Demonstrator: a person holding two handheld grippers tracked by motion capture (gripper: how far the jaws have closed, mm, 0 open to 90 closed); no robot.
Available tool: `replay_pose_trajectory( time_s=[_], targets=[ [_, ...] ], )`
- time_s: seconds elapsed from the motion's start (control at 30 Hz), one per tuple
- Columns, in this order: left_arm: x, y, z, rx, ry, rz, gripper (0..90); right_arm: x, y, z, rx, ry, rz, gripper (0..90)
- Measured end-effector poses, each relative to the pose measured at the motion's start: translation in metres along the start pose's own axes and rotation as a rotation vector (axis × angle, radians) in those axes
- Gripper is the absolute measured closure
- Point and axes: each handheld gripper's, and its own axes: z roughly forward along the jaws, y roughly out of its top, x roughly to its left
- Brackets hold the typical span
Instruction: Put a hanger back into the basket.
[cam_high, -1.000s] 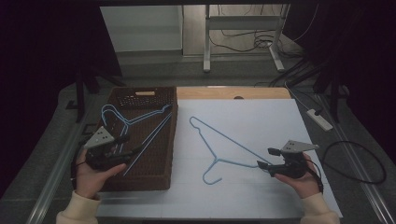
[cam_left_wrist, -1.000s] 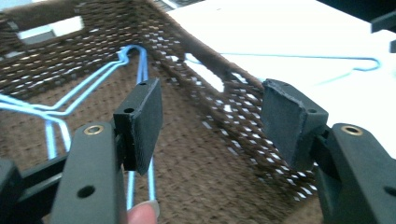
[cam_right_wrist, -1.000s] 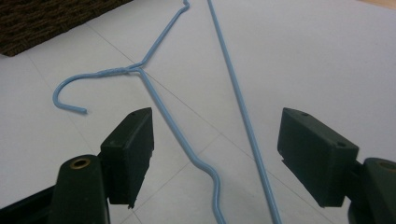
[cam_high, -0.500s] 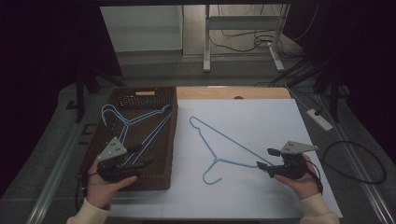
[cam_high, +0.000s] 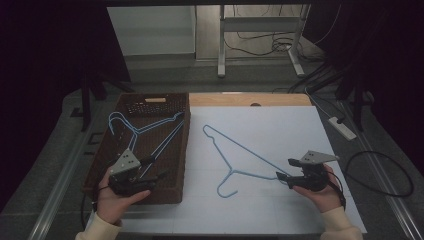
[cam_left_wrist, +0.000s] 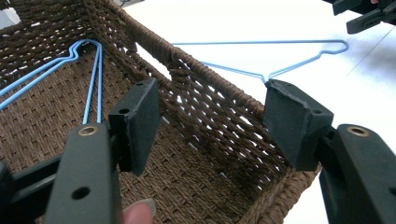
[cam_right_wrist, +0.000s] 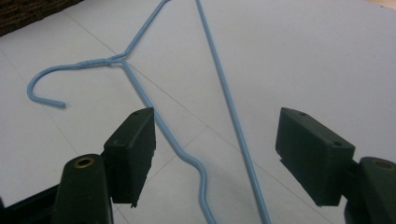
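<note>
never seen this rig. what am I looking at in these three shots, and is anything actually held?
A person sits at a white table holding a two-jaw tool in each hand. One picture looks down from above; the other two come from cameras riding on each tool, looking along its black jaws. One blue wire hanger lies on the table, another blue hanger lies in the brown wicker basket. The left tool is open over the basket's near corner. The right tool is open around the table hanger's end. Nothing is gripped.

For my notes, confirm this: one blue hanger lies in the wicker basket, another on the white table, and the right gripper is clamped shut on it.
Not clamped. The right gripper view shows the right gripper open, its jaws either side of the table hanger's wires without touching. The rest stands.
</note>
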Motion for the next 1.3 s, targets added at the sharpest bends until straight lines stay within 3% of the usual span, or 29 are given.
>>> replay_pose_trajectory(
  time_s=[0.17, 0.5, 0.6, 0.7, 0.73, 0.8, 0.83, 0.87, 0.97, 1.0, 1.3],
  targets=[
    [0.001, -0.001, 0.000, -0.009, 0.005, -0.010, 36.2, 0.001, 0.001, 0.000, 0.002, -0.009, 0.001, 31.3],
    [0.004, -0.004, 0.000, -0.004, 0.010, -0.011, 35.5, -0.009, 0.002, 0.001, 0.139, -0.156, -0.040, 42.7],
    [0.004, -0.004, -0.001, -0.003, 0.010, -0.014, 35.3, -0.014, 0.006, 0.006, 0.175, -0.128, -0.048, 49.8],
    [0.004, -0.004, -0.001, 0.001, 0.005, -0.014, 35.2, -0.016, 0.014, 0.009, 0.209, -0.104, -0.061, 65.8],
    [0.004, -0.004, -0.001, 0.001, 0.005, -0.014, 35.2, -0.016, 0.014, 0.009, 0.209, -0.104, -0.061, 65.8],
    [0.004, -0.004, -0.002, -0.003, -0.006, -0.018, 35.2, -0.017, 0.020, 0.012, 0.242, -0.088, -0.064, 74.9],
    [0.003, -0.004, -0.002, -0.003, -0.010, -0.016, 35.2, -0.016, 0.024, 0.015, 0.290, -0.094, -0.089, 84.1],
    [0.003, -0.004, -0.002, -0.001, -0.014, -0.015, 35.1, -0.016, 0.024, 0.018, 0.310, -0.091, -0.099, 87.0],
    [0.003, -0.004, -0.002, 0.000, -0.016, -0.013, 35.1, -0.014, 0.024, 0.022, 0.347, -0.070, -0.106, 90.0],
    [0.003, -0.004, -0.002, 0.001, -0.020, -0.014, 35.1, -0.012, 0.021, 0.026, 0.386, -0.051, -0.116, 90.0],
    [0.002, -0.003, -0.004, 0.004, -0.043, -0.017, 34.9, 0.001, 0.004, 0.024, 0.431, 0.018, -0.106, 90.0]
  ],
)
